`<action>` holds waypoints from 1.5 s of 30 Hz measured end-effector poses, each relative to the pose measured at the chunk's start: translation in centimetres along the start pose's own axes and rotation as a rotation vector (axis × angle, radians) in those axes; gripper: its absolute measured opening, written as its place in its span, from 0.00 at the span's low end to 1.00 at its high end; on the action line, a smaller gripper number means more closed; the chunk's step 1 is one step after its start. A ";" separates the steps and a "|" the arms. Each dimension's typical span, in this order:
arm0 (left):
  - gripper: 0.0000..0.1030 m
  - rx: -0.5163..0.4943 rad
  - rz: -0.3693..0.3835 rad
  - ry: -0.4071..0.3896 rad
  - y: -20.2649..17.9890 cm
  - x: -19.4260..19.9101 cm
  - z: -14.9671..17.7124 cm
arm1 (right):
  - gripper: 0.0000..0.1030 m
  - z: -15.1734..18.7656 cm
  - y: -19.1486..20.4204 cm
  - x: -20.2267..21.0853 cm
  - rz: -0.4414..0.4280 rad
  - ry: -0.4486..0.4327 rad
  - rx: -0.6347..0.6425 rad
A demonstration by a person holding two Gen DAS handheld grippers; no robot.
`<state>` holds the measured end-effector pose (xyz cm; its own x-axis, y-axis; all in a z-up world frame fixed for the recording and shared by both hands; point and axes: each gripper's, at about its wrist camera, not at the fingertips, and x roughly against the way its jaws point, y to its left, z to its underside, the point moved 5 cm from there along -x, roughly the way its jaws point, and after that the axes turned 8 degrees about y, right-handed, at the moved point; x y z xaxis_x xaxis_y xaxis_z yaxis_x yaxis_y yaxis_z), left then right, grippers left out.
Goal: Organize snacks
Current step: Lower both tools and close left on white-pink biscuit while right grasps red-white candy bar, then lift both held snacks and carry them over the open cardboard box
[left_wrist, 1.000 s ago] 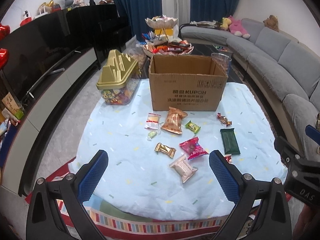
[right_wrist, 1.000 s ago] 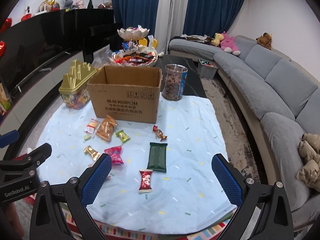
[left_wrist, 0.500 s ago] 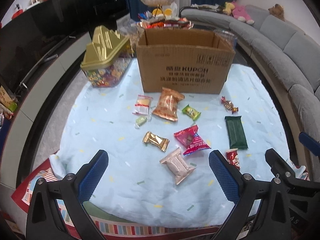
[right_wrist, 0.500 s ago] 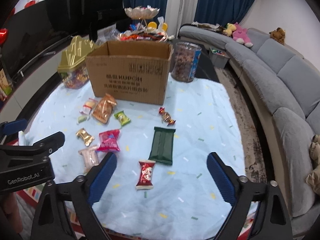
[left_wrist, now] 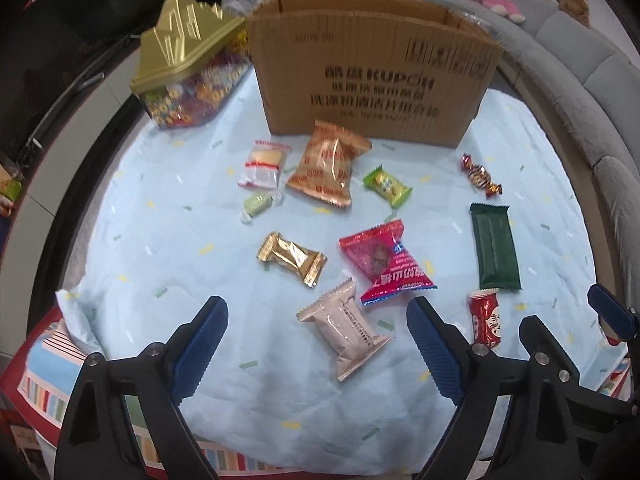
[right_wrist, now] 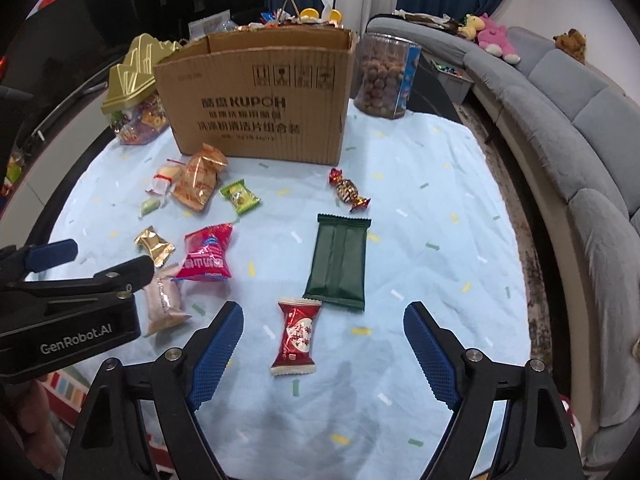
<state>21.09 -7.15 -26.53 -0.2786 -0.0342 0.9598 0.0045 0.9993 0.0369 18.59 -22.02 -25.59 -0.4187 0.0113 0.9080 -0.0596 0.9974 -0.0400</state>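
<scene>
Several wrapped snacks lie on a light blue cloth (left_wrist: pixel 160 264) in front of an open cardboard box (left_wrist: pixel 372 76). My left gripper (left_wrist: pixel 316 344) hovers over a pale pink packet (left_wrist: pixel 344 328); its jaws are closing, wide apart, and touch nothing. In the right wrist view my right gripper (right_wrist: pixel 322 344) hangs above a small red packet (right_wrist: pixel 298 334), jaws also closing and clear of it. A dark green bar (right_wrist: pixel 338 262) lies just beyond. A red-pink pouch (left_wrist: pixel 384 260), gold candy (left_wrist: pixel 292 256) and orange bag (left_wrist: pixel 328 164) lie further in.
A gold-lidded candy jar (left_wrist: pixel 188 64) stands left of the box, a clear jar of round snacks (right_wrist: pixel 386 76) to its right. A grey sofa (right_wrist: pixel 580 128) curves along the right. The left gripper's body (right_wrist: pixel 68 308) shows at the right view's left edge.
Both grippers have come down and forward toward the snacks, which now look larger. Both pairs of jaws have narrowed somewhat. No snack has moved.
</scene>
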 end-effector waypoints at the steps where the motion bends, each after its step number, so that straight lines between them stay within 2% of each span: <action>1: 0.88 0.003 0.001 0.009 -0.1 -0.3 0.0 | 0.76 0.0 0.0 -0.4 -0.001 0.007 0.001; 7: 0.81 0.022 0.011 0.074 -0.2 -2.7 0.2 | 0.66 0.2 0.1 -2.4 -0.018 0.053 -0.007; 9: 0.77 0.026 0.022 0.097 -0.3 -3.5 0.5 | 0.66 0.4 0.2 -2.9 -0.020 0.064 -0.006; 13: 0.76 0.029 0.031 0.128 -0.6 -4.6 0.8 | 0.66 0.6 0.5 -3.7 -0.030 0.076 -0.001; 15: 0.71 0.034 0.031 0.139 -0.6 -5.2 0.9 | 0.66 0.7 0.6 -4.0 -0.032 0.079 0.002; 21: 0.63 0.046 0.043 0.168 -0.5 -6.8 1.3 | 0.53 0.9 1.1 -5.4 -0.053 0.109 0.005; 23: 0.60 0.043 0.046 0.174 -0.6 -7.2 1.5 | 0.52 1.0 1.2 -5.8 -0.055 0.114 0.007; 28: 0.57 0.020 0.037 0.151 -0.7 -7.3 1.7 | 0.42 1.5 1.3 -6.9 -0.065 0.144 0.010; 29: 0.53 0.015 0.037 0.147 -0.7 -7.3 1.7 | 0.40 1.6 1.4 -7.1 -0.067 0.150 0.009; 30: 0.46 0.007 0.037 0.139 -0.8 -7.2 1.7 | 0.30 1.7 1.4 -7.2 -0.071 0.155 0.008; 31: 0.42 0.001 0.038 0.136 -1.0 -7.1 1.6 | 0.26 1.8 1.4 -7.4 -0.079 0.164 0.005; 32: 0.34 -0.005 0.039 0.133 -1.1 -7.0 1.6 | 0.26 1.9 1.3 -7.5 -0.086 0.169 0.000; 33: 0.31 -0.014 0.037 0.130 -1.2 -6.9 1.7 | 0.25 1.9 1.3 -7.6 -0.087 0.167 -0.002; 45: 0.29 -0.057 0.011 0.093 -0.2 -5.5 1.8 | 0.22 2.0 1.2 -7.1 -0.081 0.159 -0.016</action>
<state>20.88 -7.11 -32.27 -0.1881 -0.0269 0.9818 0.0629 0.9972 0.0394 19.66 -21.06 -32.97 -0.2647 -0.0597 0.9625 -0.0728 0.9965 0.0418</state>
